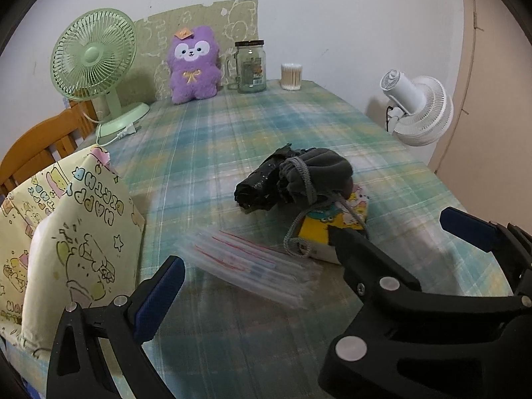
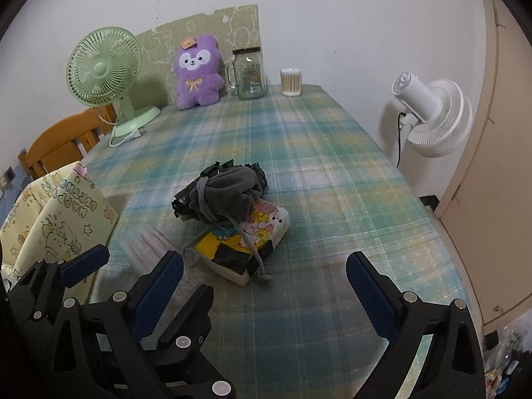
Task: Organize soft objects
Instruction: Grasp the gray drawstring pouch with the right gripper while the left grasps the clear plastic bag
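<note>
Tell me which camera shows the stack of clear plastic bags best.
The left wrist view. There the clear plastic bags lie whole between the open left gripper fingers, red seal lines visible. In the right wrist view the bags are only a blurred patch, partly hidden behind the black gripper parts.

a: the stack of clear plastic bags (image 1: 252,266) is smeared by motion in the left wrist view, so the red and blue lines on it can't be read. in the right wrist view it's only a streak, partly behind the left gripper (image 2: 138,272).

b: the cartoon tissue pack (image 2: 246,242)?

a: its upper end is hidden under the grey drawstring pouch (image 2: 229,196), and the black crinkled thing (image 1: 256,186) is half covered by that pouch too.

b: the jar (image 1: 251,66) label?

a: too small to read. the patterned paper bag (image 1: 63,242) is cut off at the left edge, and the wooden chair (image 1: 43,146) is mostly behind it.
</note>
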`<control>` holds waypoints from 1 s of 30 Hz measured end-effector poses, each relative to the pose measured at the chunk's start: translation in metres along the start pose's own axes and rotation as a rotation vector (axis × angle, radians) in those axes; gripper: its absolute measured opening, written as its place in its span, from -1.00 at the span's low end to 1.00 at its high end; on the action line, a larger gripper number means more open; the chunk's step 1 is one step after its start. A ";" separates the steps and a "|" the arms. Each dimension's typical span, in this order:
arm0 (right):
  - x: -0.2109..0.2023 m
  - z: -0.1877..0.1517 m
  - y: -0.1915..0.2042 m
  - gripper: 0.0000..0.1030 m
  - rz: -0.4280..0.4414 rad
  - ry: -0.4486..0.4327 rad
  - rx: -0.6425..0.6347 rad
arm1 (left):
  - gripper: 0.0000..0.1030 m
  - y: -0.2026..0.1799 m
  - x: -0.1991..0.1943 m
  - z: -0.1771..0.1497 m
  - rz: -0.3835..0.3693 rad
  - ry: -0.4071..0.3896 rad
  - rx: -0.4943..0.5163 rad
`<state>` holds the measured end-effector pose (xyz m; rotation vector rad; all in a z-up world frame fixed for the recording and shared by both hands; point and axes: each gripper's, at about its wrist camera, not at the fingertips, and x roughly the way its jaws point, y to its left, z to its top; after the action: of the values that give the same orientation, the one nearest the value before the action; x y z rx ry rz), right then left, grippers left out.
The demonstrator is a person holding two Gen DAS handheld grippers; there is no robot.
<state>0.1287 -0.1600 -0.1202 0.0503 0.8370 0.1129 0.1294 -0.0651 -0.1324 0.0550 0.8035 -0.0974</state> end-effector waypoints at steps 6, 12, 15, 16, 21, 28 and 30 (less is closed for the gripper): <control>0.009 0.010 0.004 0.93 0.006 -0.006 -0.005 | 0.99 0.009 0.008 0.008 0.009 0.006 -0.038; 0.021 0.021 0.012 0.92 0.011 -0.013 -0.027 | 0.99 0.015 0.014 0.014 0.011 0.002 -0.066; 0.030 0.027 0.015 0.83 0.018 -0.007 -0.037 | 0.99 0.016 0.018 0.017 0.017 0.013 -0.073; 0.033 0.029 0.015 0.79 0.022 -0.004 -0.041 | 0.99 0.017 0.020 0.019 0.020 0.016 -0.076; 0.045 0.037 0.015 0.68 0.039 0.010 -0.053 | 0.98 0.017 0.029 0.022 0.048 0.051 -0.080; 0.061 0.039 0.019 0.10 0.085 0.049 -0.083 | 0.96 0.017 0.034 0.019 0.062 0.063 -0.088; 0.062 0.038 0.019 0.00 0.092 0.057 -0.088 | 0.97 0.017 0.034 0.018 0.063 0.064 -0.090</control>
<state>0.1970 -0.1338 -0.1390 0.0029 0.8863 0.2387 0.1673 -0.0524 -0.1442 -0.0016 0.8680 -0.0003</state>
